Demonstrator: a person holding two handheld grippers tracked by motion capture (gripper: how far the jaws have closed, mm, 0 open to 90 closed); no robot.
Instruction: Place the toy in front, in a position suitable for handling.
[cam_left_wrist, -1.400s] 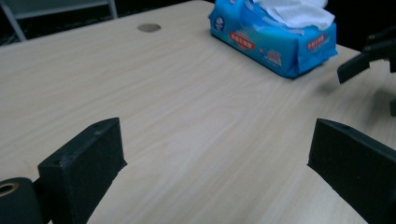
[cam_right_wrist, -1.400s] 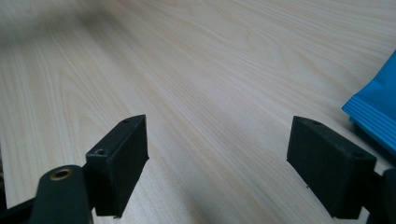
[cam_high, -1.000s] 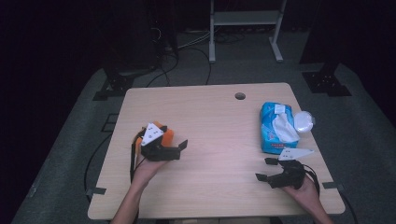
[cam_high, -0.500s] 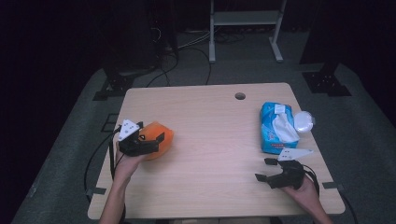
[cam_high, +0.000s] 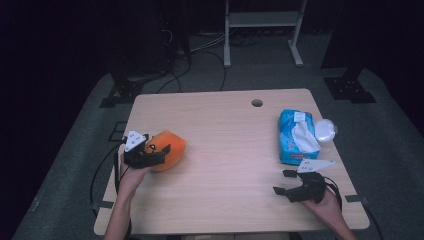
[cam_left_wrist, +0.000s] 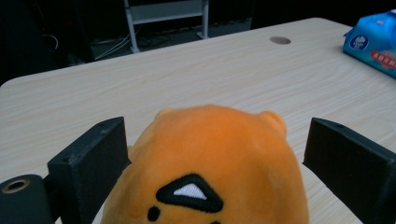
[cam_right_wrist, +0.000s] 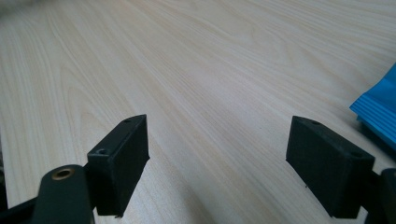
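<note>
An orange plush toy (cam_high: 170, 145) lies on the left side of the wooden table (cam_high: 225, 170). My left gripper (cam_high: 159, 152) is open, and its jaws stand on either side of the toy's near end. In the left gripper view the plush toy (cam_left_wrist: 210, 154), with a black-and-white marking on its top, sits between the wide-spread jaws of the left gripper (cam_left_wrist: 215, 140). At the table's front right my right gripper (cam_high: 282, 182) rests open with nothing between its jaws. In its own view the right gripper (cam_right_wrist: 217, 140) looks across bare wood.
A blue tissue pack (cam_high: 295, 137) with a white sheet sticking out lies at the right, and a white round lid (cam_high: 325, 131) sits beside it. The tissue pack (cam_right_wrist: 378, 109) is just right of my right jaw. A cable hole (cam_high: 257, 103) is near the far edge.
My left gripper has drawn back to the left, off the top of the plush toy, which stays in place. The right gripper has not moved.
</note>
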